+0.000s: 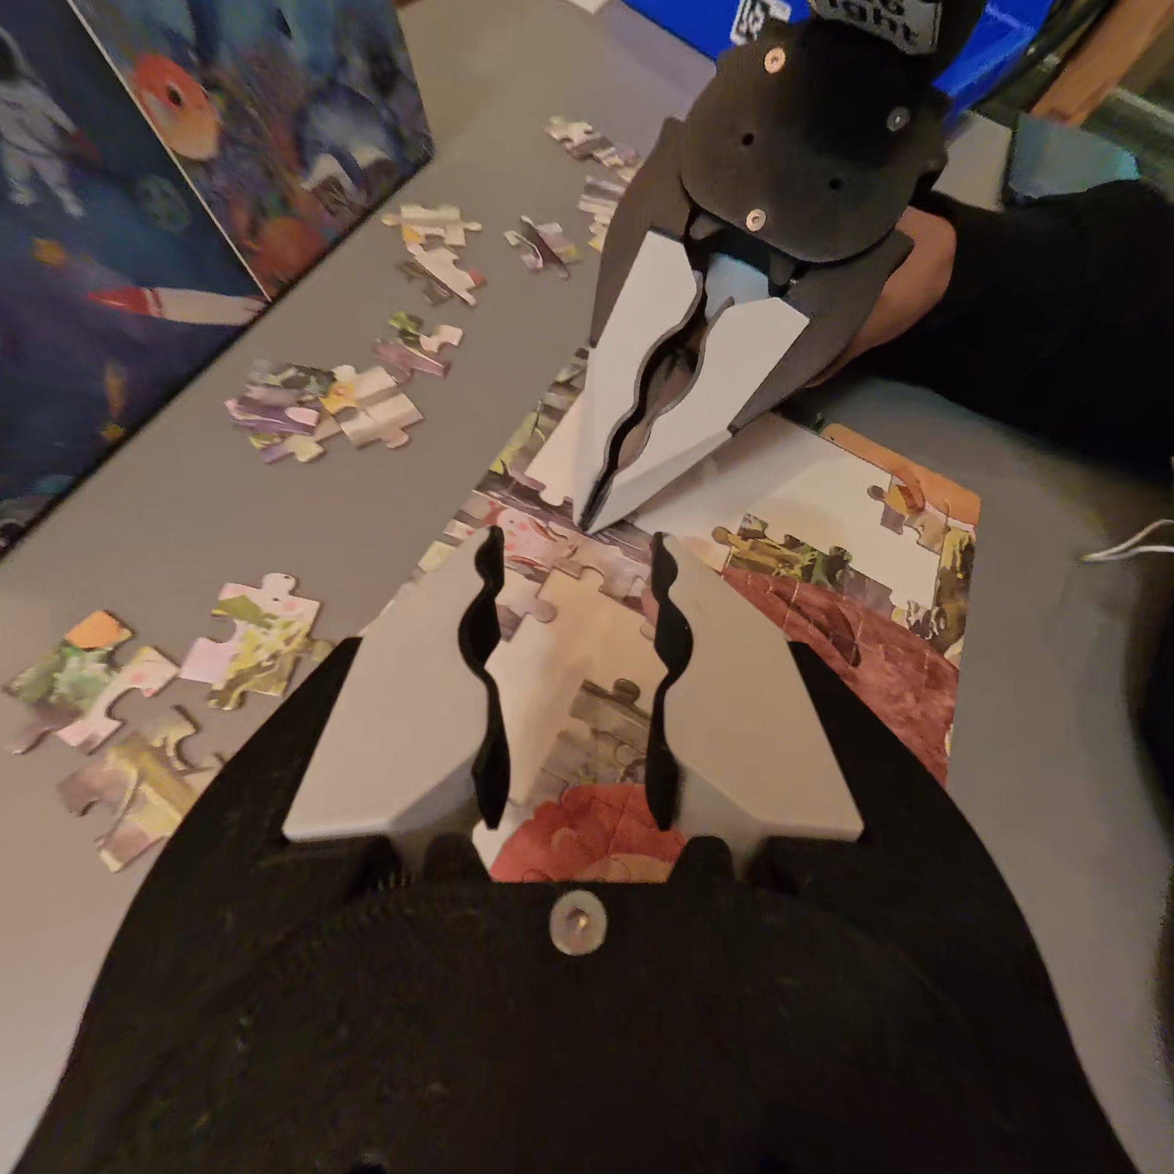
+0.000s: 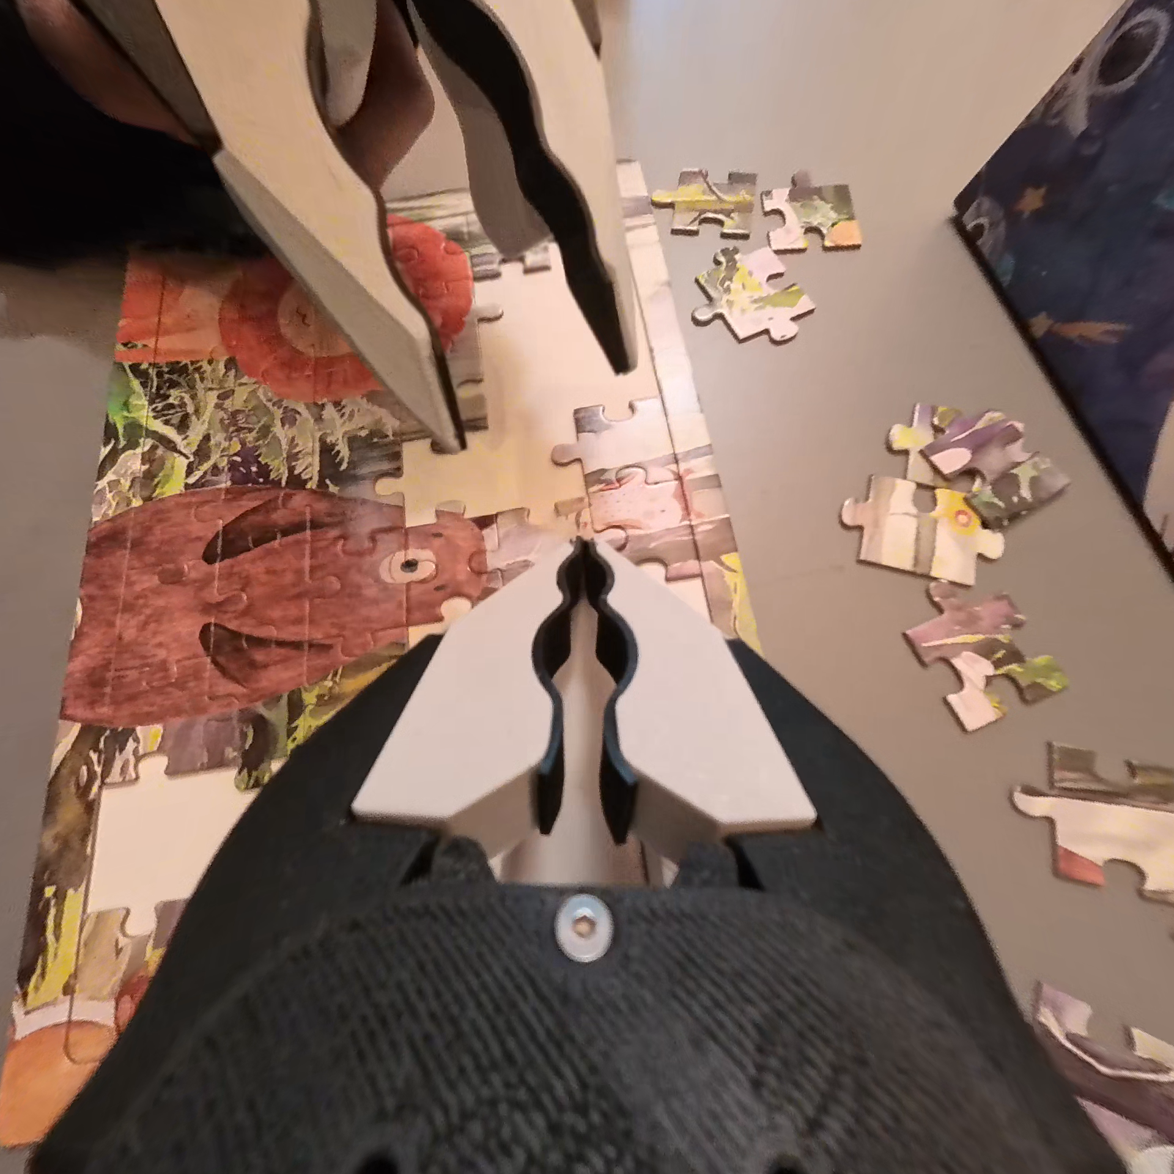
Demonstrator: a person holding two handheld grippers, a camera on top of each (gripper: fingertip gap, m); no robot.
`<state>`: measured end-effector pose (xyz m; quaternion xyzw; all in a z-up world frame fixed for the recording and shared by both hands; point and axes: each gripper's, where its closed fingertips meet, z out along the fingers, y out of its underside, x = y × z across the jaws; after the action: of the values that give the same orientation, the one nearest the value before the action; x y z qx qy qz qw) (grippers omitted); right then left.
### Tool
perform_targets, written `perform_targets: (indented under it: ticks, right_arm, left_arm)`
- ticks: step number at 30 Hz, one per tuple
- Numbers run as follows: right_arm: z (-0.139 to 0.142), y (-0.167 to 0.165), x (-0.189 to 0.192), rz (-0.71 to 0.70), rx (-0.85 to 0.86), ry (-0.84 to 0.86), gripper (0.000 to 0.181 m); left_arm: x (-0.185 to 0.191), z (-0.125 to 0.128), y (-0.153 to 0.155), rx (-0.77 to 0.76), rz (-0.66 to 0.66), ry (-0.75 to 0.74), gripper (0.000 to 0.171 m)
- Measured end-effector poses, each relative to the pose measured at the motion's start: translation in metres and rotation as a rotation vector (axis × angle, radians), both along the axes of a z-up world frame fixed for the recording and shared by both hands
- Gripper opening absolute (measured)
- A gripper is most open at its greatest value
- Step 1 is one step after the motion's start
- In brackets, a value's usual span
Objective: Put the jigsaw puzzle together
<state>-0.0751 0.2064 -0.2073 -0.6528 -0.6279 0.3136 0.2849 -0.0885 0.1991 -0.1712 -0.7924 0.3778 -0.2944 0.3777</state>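
Observation:
The partly joined jigsaw puzzle (image 1: 857, 641) lies flat on the grey table, with brown and red picture areas and bare cream gaps in the middle; it also shows in the right wrist view (image 2: 254, 603). My right gripper (image 2: 581, 545) is shut, its tips touching the puzzle at the edge of a joined pale pink and grey patch (image 2: 641, 502); I see nothing between its fingers. In the left wrist view it (image 1: 587, 524) comes down from the top. My left gripper (image 1: 575, 540) is open and empty, hovering over the puzzle's gap, facing the right one; it also shows in the right wrist view (image 2: 533, 403).
Several loose pieces (image 1: 267, 641) and small joined clumps (image 1: 330, 406) lie on the table (image 1: 190, 508) left of the puzzle; they also show in the right wrist view (image 2: 921, 533). A dark space-themed puzzle box (image 1: 95, 254) stands beyond them. A blue bin (image 1: 991, 57) stands behind. My right fingertips sit around 4 cm from my left ones.

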Motion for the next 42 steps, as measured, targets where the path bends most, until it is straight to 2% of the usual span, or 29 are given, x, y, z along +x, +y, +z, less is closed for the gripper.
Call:
perform_targets:
  ticks: [9,17,22,28,31,34,42]
  right_arm:
    - [0.001,0.003,0.007,-0.021,-0.041,-0.028,0.000]
    - [-0.001,0.000,0.001,-0.013,-0.019,-0.037,0.000]
    - [0.002,0.005,0.006,-0.023,0.019,-0.052,0.000]
    - [-0.004,0.011,0.026,-0.018,0.029,-0.136,0.000]
    - [-0.002,0.007,0.035,0.018,-0.027,-0.125,0.000]
    - [-0.004,-0.001,0.033,0.058,-0.082,-0.101,0.004]
    - [-0.003,-0.008,0.029,0.091,-0.062,-0.100,0.005]
  left_arm:
    - [-0.003,-0.019,-0.002,-0.147,0.022,0.027,0.052]
    - [-0.001,-0.030,-0.004,-0.139,0.023,0.103,0.054]
    - [-0.014,-0.031,0.004,-0.115,0.087,0.165,0.054]
    - [-0.019,-0.031,0.004,-0.154,0.103,0.148,0.055]
    - [-0.020,-0.032,0.004,-0.151,0.103,0.155,0.055]
    - [-0.020,-0.033,0.004,-0.155,0.104,0.163,0.055]
    - [-0.017,-0.036,-0.001,-0.192,0.087,0.155,0.055]
